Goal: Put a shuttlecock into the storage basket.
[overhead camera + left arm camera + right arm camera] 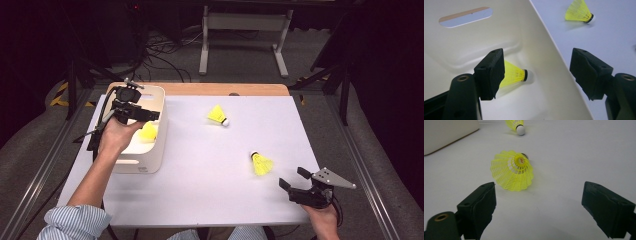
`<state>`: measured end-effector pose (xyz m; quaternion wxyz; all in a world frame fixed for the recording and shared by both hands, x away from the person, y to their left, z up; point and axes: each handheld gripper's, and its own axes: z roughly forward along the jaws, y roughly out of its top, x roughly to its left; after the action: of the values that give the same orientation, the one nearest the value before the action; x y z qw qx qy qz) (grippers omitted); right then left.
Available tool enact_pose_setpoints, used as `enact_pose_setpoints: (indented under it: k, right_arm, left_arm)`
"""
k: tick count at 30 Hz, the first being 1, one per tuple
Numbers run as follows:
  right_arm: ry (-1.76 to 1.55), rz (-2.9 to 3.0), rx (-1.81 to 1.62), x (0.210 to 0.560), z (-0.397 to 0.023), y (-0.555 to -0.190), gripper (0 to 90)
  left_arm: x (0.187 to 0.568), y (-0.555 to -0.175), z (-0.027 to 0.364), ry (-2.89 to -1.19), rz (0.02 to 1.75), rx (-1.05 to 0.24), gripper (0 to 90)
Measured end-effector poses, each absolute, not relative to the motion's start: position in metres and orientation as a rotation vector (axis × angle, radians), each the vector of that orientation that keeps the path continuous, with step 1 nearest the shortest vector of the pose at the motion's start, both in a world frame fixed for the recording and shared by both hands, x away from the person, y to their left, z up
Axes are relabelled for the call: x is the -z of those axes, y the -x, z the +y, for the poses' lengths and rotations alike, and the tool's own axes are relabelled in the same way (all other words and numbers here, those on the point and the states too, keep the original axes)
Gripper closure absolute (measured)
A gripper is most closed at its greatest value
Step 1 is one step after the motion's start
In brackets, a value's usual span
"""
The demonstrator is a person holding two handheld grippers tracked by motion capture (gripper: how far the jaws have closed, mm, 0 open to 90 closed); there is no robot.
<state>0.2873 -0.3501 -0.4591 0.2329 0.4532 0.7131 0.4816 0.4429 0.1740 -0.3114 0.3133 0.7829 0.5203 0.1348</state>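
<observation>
At the left of the high view, the left hand-held gripper (150,115) hovers over a cream bin (159,145), jaws apart, with one yellow shuttlecock (514,74) lying loose inside, apparently just dropped. At lower right, the right hand-held gripper (294,182) rests on the white worktop (200,180), jaws apart, aimed at the nearest shuttlecock (261,163). Another shuttlecock (218,115) lies upper centre.
</observation>
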Motion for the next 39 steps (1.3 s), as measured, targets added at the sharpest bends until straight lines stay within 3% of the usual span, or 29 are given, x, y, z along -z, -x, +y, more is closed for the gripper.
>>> enact_pose_setpoints:
  k: [39]
  right_arm:
    - [-1.258,1.953,-1.330,0.458,-0.350,-0.288,14.0]
  left_arm:
    - [0.308,-0.411,0.144,-2.079,1.206,-0.310,27.8]
